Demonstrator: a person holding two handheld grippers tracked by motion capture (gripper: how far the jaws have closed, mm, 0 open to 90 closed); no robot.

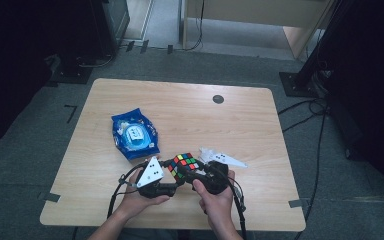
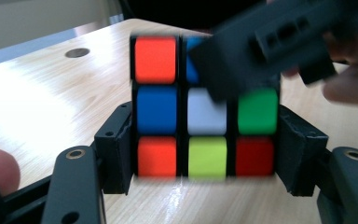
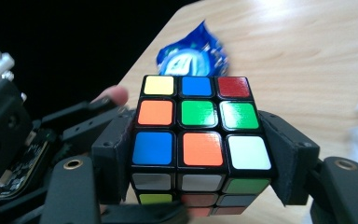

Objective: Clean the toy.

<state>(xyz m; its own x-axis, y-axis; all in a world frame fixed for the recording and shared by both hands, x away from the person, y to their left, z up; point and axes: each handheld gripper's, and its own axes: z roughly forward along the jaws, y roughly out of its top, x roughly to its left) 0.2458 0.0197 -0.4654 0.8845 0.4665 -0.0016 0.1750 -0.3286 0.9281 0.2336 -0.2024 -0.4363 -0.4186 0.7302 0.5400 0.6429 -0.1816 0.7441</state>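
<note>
Low in the middle of the high view, the left gripper (image 1: 172,176) and right gripper (image 1: 196,176) both pinch the square, shiny cube (image 1: 184,165). Its smooth colored squares gleam. Farther up and left lies a crinkly blue bag (image 1: 134,134) on the wooden table (image 1: 240,125).

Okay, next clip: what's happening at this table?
A person is working a scrambled puzzle cube with two handheld grippers near the front edge of a wooden table. The left gripper clamps the cube's lower part from both sides. The right gripper has its jaws on either side of the cube; whether its pads press on it is hard to tell. A blue snack bag lies beyond on the left, some white wrapping on the right.
</note>
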